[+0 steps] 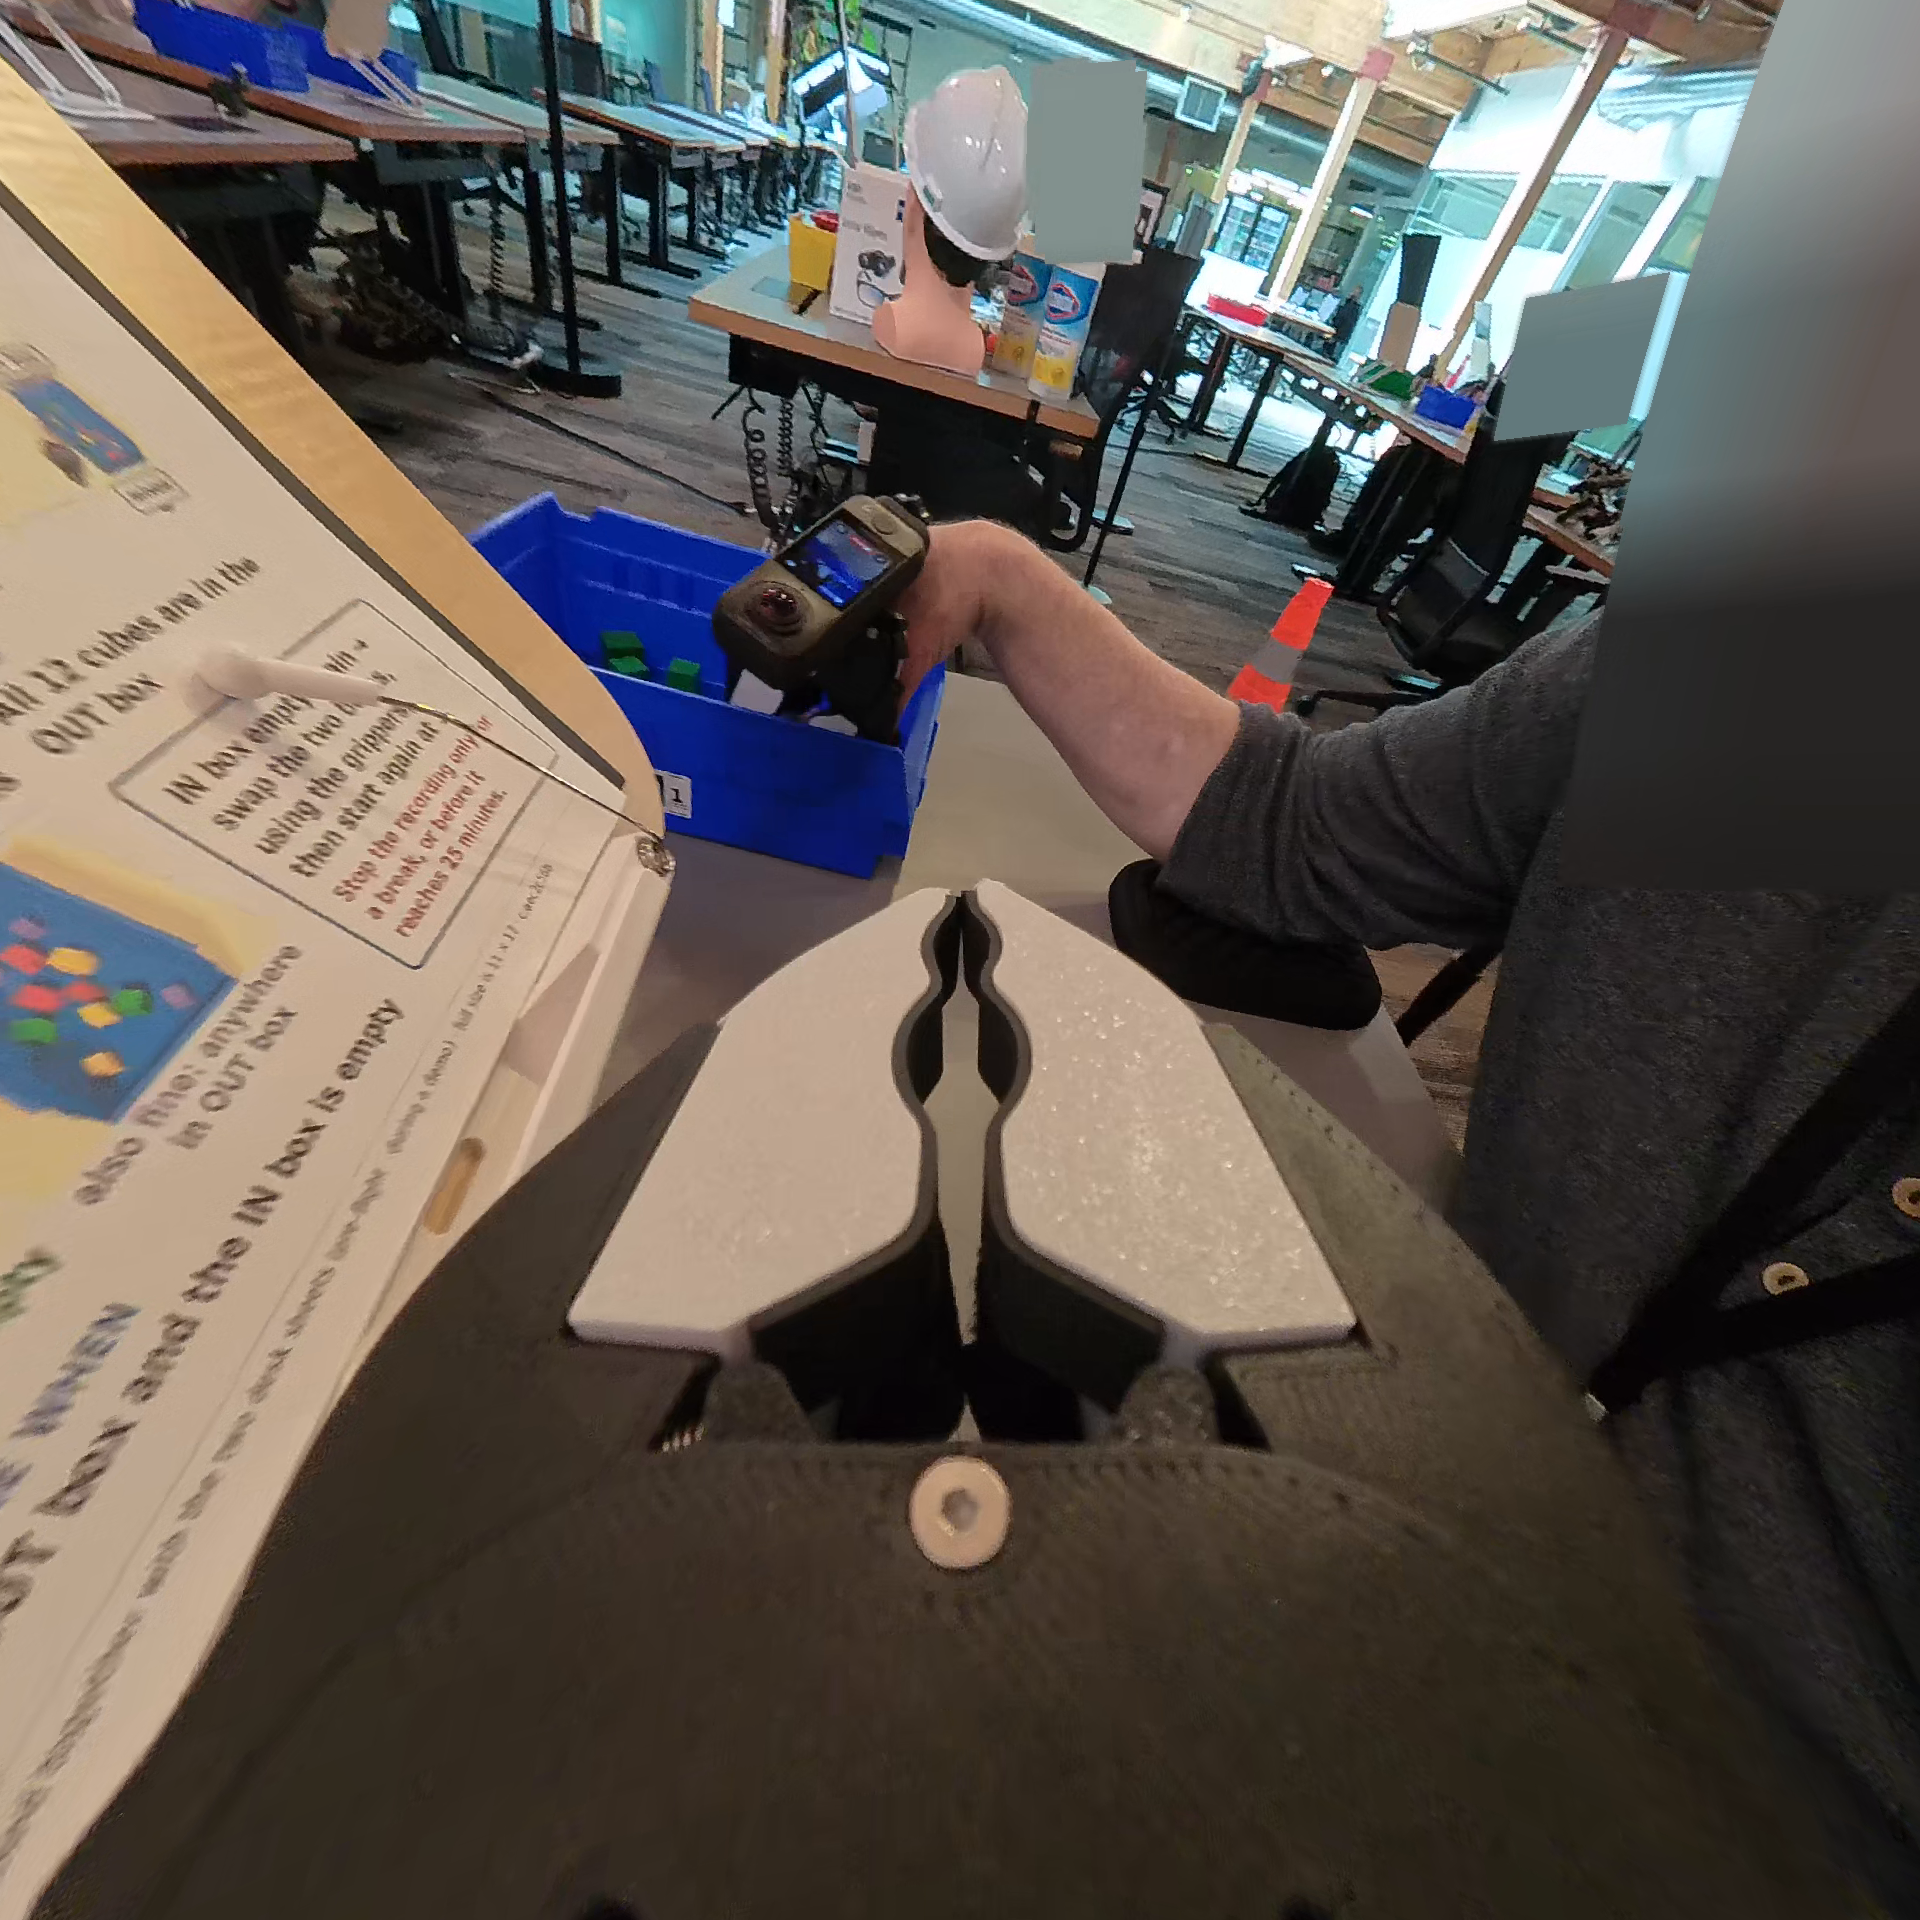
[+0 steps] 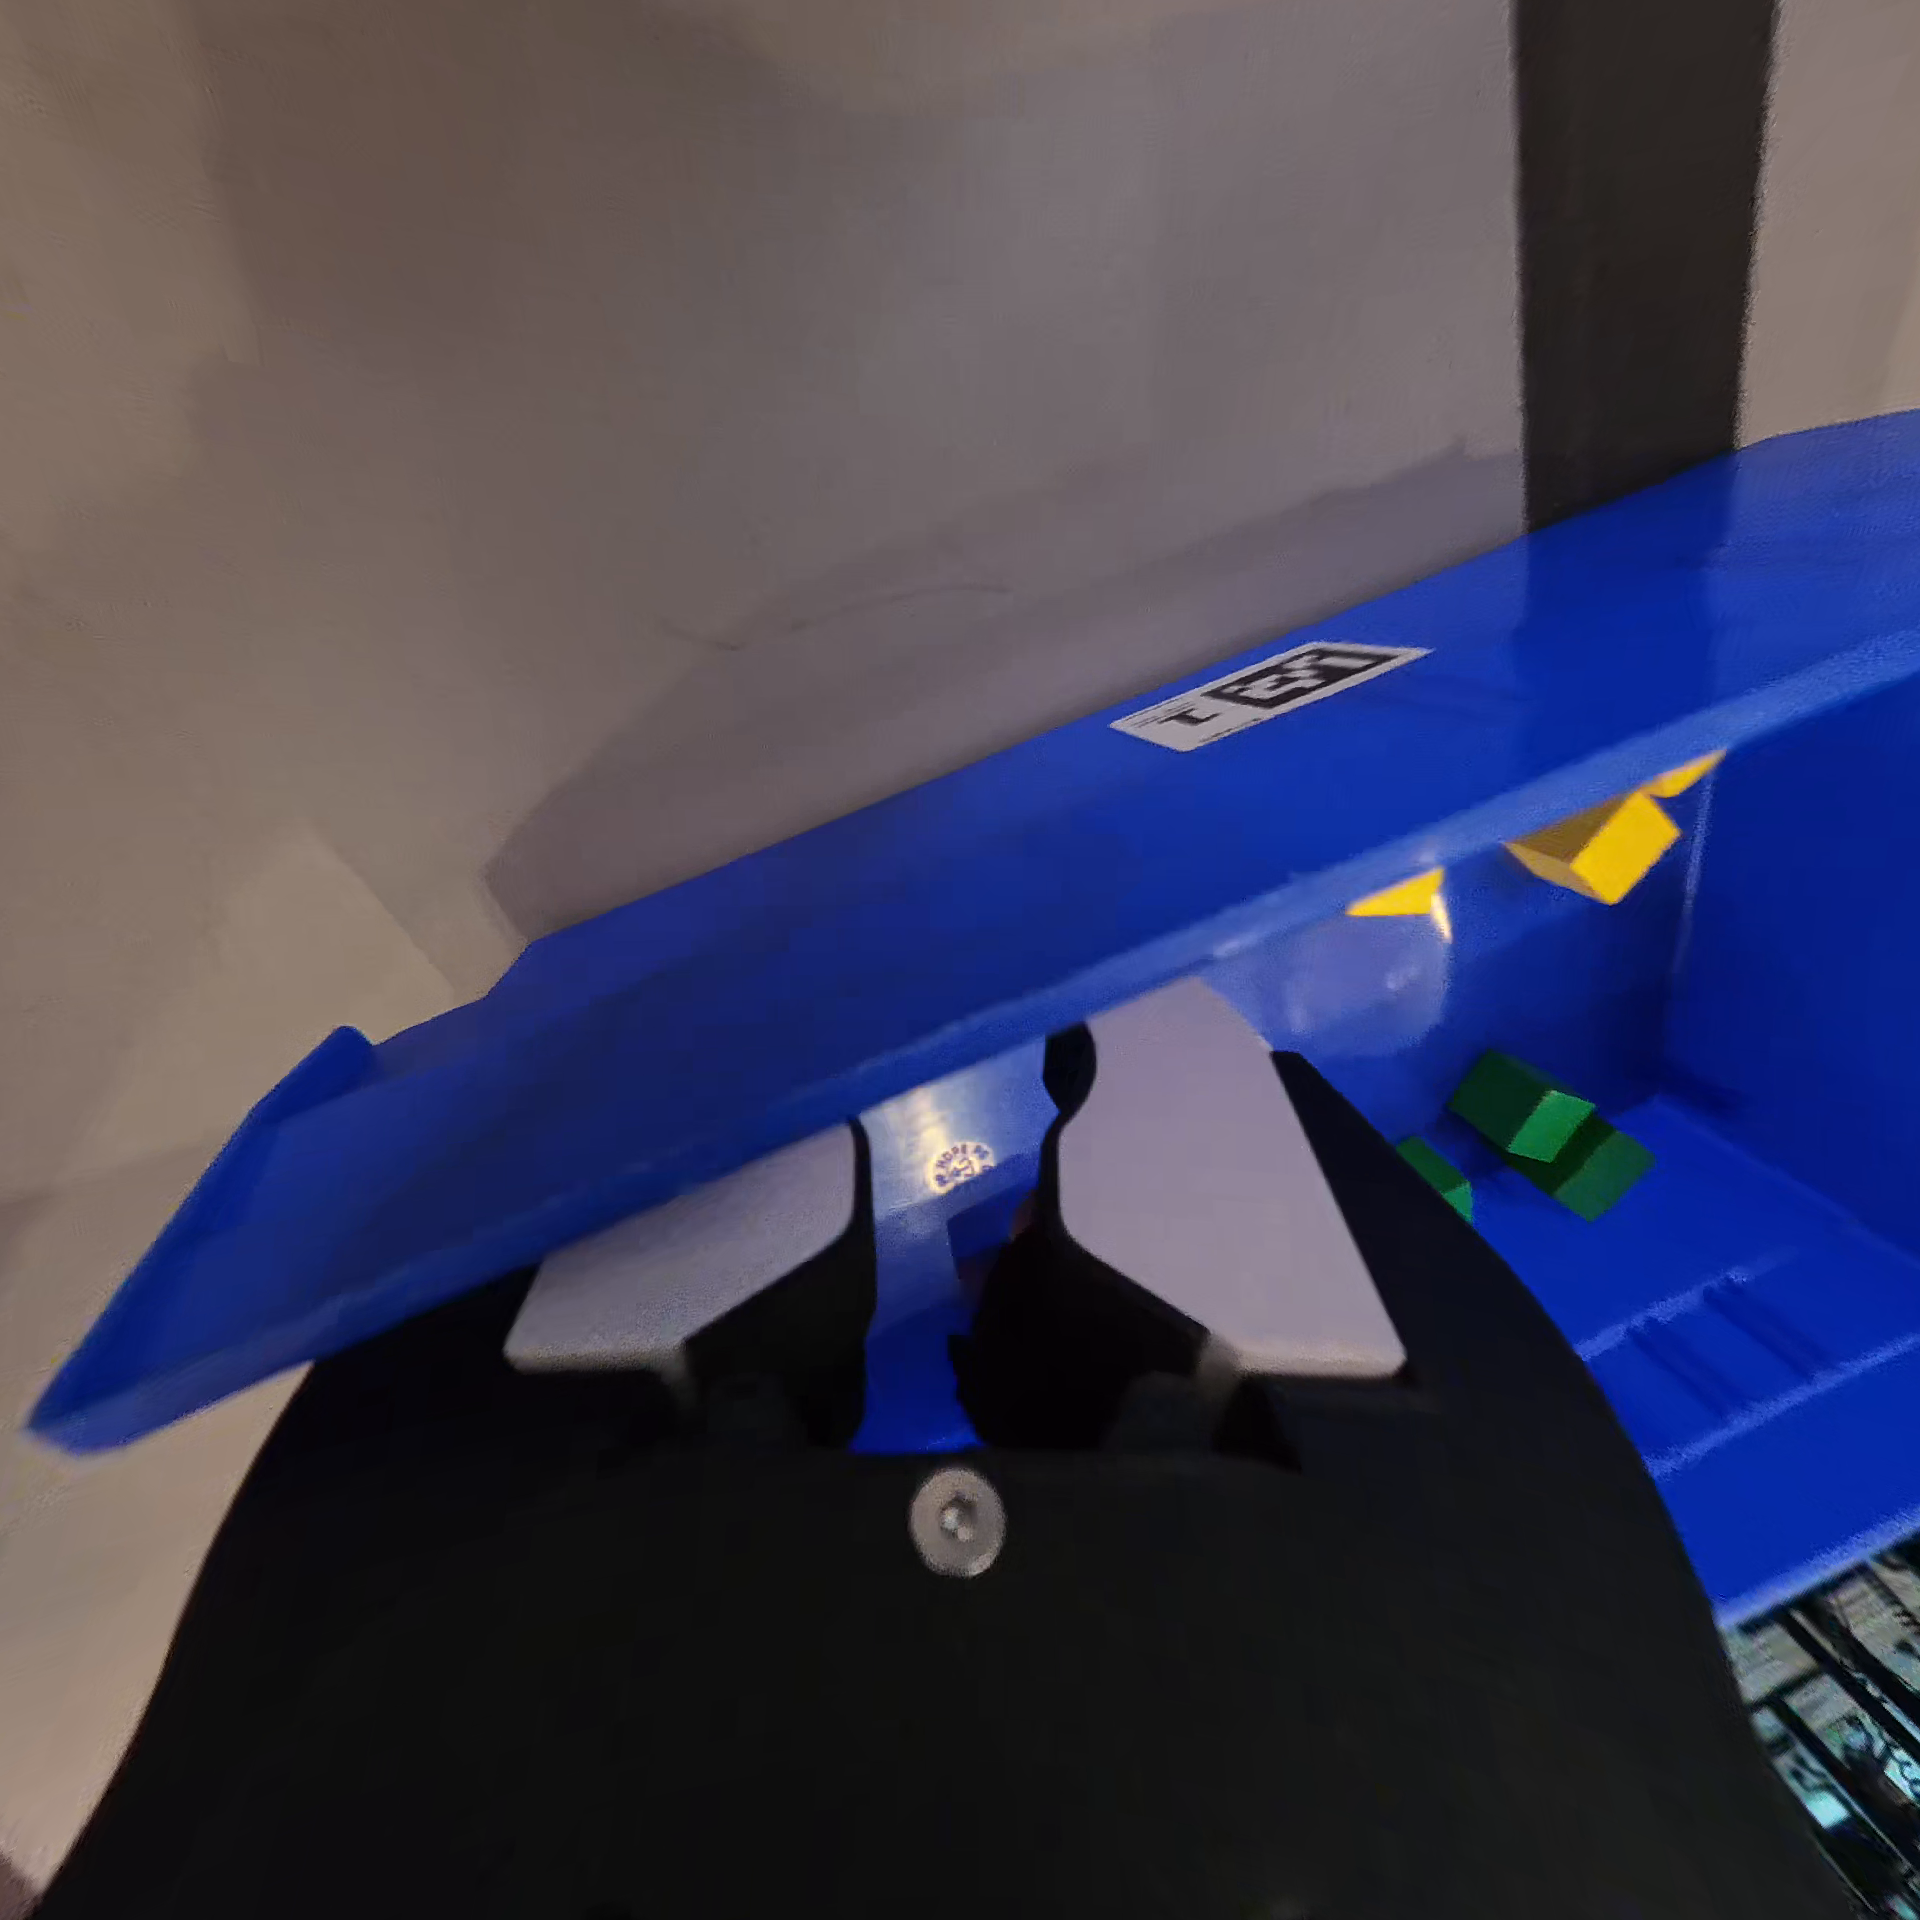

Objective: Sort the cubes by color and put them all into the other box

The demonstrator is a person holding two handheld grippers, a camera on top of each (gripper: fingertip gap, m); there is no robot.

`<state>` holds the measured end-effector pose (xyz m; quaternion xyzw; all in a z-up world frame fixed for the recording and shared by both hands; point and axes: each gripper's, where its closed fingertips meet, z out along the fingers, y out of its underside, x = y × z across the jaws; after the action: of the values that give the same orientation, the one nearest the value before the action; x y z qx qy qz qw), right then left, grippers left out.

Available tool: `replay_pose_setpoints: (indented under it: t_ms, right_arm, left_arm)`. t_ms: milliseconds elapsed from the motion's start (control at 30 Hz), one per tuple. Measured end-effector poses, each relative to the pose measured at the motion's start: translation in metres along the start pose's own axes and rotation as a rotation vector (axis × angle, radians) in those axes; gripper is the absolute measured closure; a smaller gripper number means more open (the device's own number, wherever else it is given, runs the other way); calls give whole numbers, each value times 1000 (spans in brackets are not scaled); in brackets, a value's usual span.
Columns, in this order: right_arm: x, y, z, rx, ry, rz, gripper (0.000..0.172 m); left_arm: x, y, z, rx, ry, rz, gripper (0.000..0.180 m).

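In the left wrist view my left gripper (image 1: 961, 902) is shut, its pale fingertips touching with nothing between them, above the grey table (image 1: 997, 790). Beyond it stands a blue box (image 1: 748, 790) holding green cubes (image 1: 629, 655). My right gripper (image 1: 800, 707), held by a hand, reaches down into that box. In the right wrist view the right gripper (image 2: 966, 1122) has its fingers (image 2: 1195, 1164) apart. The box wall (image 2: 935, 935) hides their tips, so any grasp is hidden. Green cubes (image 2: 1538, 1132) and yellow cubes (image 2: 1600, 847) lie inside to the right.
A tilted instruction board (image 1: 260, 831) stands close on the left. The person's forearm (image 1: 1091, 707) crosses the table to the box, with the elbow on a black pad (image 1: 1247, 956). A dark post (image 2: 1642, 260) rises behind the box.
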<state>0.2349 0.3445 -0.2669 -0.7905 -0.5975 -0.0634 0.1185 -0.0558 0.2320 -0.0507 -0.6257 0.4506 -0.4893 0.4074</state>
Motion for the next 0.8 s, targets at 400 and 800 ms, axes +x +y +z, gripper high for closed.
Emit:
replay_pose_setpoints:
  t_ms: [400,800]
  right_arm:
    - [15,-7,-19,11,131,-24,148]
    - [22,-18,-26,20,200,-38,152]
  left_arm:
    - [-80,-46,-187,156,-623,84,172]
    - [-196,59,-316,78,-1010,-224,153]
